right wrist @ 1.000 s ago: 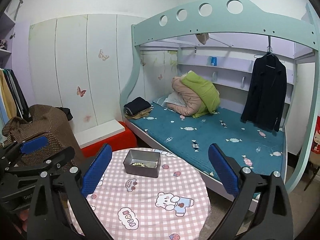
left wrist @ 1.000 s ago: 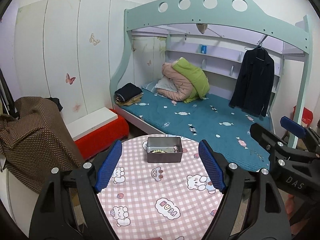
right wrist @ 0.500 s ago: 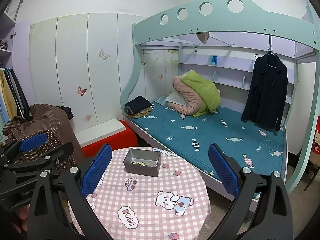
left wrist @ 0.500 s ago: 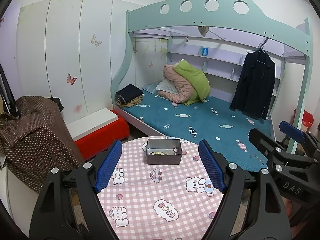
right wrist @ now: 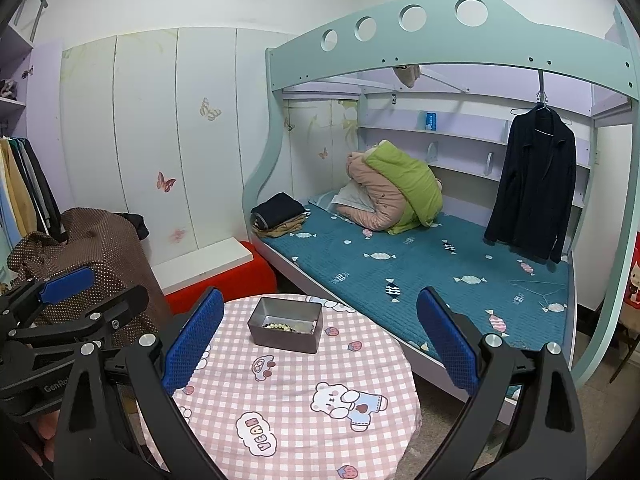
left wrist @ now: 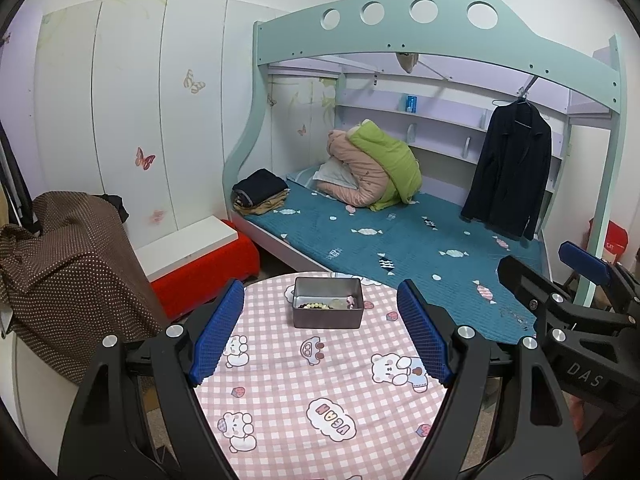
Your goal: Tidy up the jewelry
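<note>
left gripper [left wrist: 320, 330]: jaws wide, nothing held, touching nothing, hangs over near part of table
right gripper [right wrist: 320, 338]: jaws wide, nothing held, touching nothing, just right of the left one
tin [left wrist: 328, 308]: grey, open, upright on far part of table [left wrist: 328, 408]; ahead of both grippers, apart from the fingers; centred between left gripper's fingers, nearer the left finger in right view
jewelry [left wrist: 318, 305]: inside tin, bead bracelet plus small pieces, details too small to tell
table: round, pink checked cloth with bears
bed [left wrist: 400, 240]: behind table, teal cover
</note>
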Motion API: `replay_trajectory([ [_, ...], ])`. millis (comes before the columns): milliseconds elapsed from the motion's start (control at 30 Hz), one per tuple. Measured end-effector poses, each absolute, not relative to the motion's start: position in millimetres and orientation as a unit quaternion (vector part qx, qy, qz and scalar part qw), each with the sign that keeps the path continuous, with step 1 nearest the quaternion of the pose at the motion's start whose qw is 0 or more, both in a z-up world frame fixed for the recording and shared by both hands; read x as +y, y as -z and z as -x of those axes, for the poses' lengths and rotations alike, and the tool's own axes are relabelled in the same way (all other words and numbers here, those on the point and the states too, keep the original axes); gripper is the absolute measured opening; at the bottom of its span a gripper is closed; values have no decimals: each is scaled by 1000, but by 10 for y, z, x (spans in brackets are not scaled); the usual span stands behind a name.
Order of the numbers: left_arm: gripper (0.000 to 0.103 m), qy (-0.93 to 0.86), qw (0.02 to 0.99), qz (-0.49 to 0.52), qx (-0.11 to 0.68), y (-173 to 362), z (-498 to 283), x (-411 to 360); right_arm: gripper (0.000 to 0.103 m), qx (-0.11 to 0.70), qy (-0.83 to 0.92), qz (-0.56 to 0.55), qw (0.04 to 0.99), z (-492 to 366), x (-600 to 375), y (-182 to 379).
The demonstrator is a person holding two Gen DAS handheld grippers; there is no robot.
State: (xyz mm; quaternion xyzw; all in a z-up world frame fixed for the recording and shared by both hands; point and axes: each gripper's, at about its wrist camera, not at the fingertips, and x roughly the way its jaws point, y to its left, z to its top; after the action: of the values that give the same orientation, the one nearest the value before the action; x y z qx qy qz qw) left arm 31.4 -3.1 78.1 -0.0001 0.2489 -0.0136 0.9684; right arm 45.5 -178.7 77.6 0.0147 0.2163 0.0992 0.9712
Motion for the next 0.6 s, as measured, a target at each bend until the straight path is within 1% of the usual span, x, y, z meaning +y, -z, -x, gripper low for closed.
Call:
replay_trajectory([
  [467, 80, 19, 969, 6, 245, -798, -302, 33, 94, 219, -103, -15, 970, -455, -1765, -774],
  [600, 82, 15, 969, 4, 246, -801, -333, 60, 94, 219, -102, -14, 970, -459, -1752, -773],
])
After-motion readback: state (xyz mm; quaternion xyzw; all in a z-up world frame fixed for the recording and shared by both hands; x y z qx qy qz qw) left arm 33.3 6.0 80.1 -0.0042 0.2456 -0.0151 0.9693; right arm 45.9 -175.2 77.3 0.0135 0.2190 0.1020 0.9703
